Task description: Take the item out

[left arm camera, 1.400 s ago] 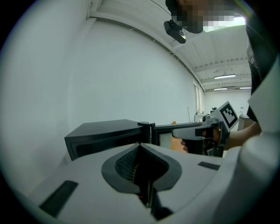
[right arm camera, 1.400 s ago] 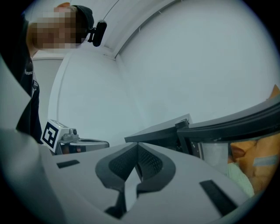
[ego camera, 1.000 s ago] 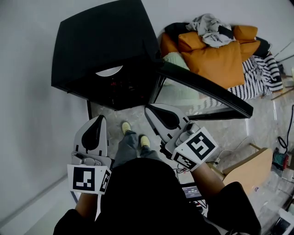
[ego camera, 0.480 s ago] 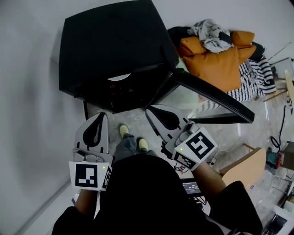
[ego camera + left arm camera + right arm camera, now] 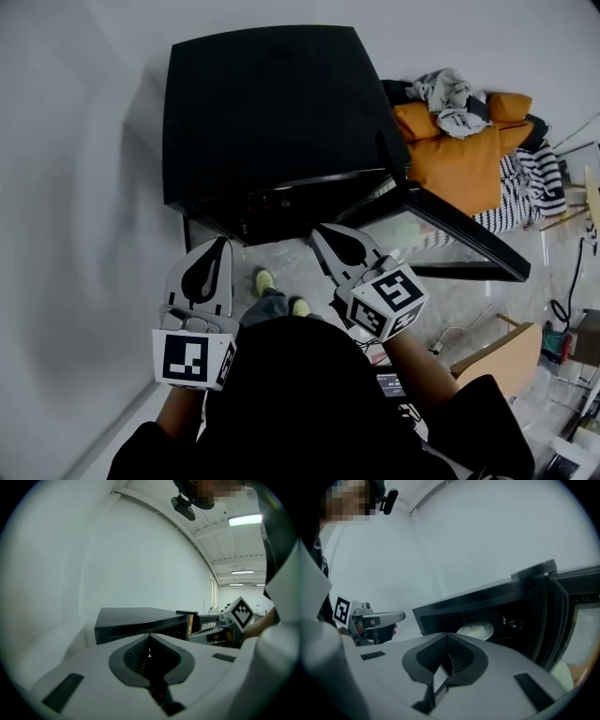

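Observation:
A black box-shaped oven [image 5: 272,103] stands on thin legs against the white wall, its door [image 5: 459,234] swung open to the right. The right gripper view looks into the dark cavity, where a white plate [image 5: 476,630] lies on the floor of the oven [image 5: 497,606]. In the head view the plate is hidden under the oven's top. My left gripper [image 5: 222,242] is shut and empty, just in front of the oven's lower left corner. My right gripper [image 5: 323,230] is shut and empty too, its tip close below the open front. Each gripper [image 5: 150,635] [image 5: 447,634] shows its jaws meeting.
Orange cushions [image 5: 459,159], a grey heap of clothes [image 5: 450,98] and a striped cloth [image 5: 525,183] lie behind the open door. A wooden board [image 5: 492,361] leans at the lower right. My feet in yellow shoes [image 5: 265,279] stand on the marbled floor below the oven.
The head view has shifted, so the oven now sits further right and lower, and the plate seen in its opening earlier is out of sight. Both grippers stay shut in front of it.

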`<act>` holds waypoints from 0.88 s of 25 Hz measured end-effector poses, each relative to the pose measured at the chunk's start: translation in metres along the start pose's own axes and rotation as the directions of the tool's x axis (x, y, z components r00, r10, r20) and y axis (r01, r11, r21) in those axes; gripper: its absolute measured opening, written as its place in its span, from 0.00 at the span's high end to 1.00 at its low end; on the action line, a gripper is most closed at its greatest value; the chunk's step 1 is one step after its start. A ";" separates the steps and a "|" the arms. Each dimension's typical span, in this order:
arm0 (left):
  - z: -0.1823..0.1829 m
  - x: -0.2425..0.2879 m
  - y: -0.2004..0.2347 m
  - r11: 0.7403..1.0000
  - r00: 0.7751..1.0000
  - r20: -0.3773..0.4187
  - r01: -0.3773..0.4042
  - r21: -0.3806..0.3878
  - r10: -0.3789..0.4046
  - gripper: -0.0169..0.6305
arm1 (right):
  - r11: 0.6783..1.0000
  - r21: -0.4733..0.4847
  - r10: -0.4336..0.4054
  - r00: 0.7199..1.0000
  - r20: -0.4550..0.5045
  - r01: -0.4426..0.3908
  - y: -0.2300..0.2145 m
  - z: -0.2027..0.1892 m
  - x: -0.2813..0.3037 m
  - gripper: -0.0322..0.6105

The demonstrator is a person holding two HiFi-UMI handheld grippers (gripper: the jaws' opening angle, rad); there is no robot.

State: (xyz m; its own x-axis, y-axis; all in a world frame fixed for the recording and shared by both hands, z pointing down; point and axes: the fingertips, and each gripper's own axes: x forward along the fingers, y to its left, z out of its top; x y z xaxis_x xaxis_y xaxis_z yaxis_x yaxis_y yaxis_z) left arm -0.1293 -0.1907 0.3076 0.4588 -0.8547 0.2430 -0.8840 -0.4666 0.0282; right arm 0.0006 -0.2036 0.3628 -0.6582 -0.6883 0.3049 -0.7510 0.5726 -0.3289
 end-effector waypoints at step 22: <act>-0.011 0.022 0.042 1.000 1.000 -0.023 0.001 -0.023 -0.002 0.96 | 0.958 0.285 0.014 0.995 -0.096 0.014 -0.049 -0.046 0.016 0.84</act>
State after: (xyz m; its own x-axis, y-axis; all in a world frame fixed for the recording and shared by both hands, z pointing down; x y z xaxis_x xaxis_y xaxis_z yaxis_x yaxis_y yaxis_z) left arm -0.1575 -0.2263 0.3249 0.4584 -0.8483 0.2650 -0.8852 -0.4623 0.0513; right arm 0.0242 -0.2226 0.4248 -0.6703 -0.6347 0.3846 -0.7144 0.4116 -0.5658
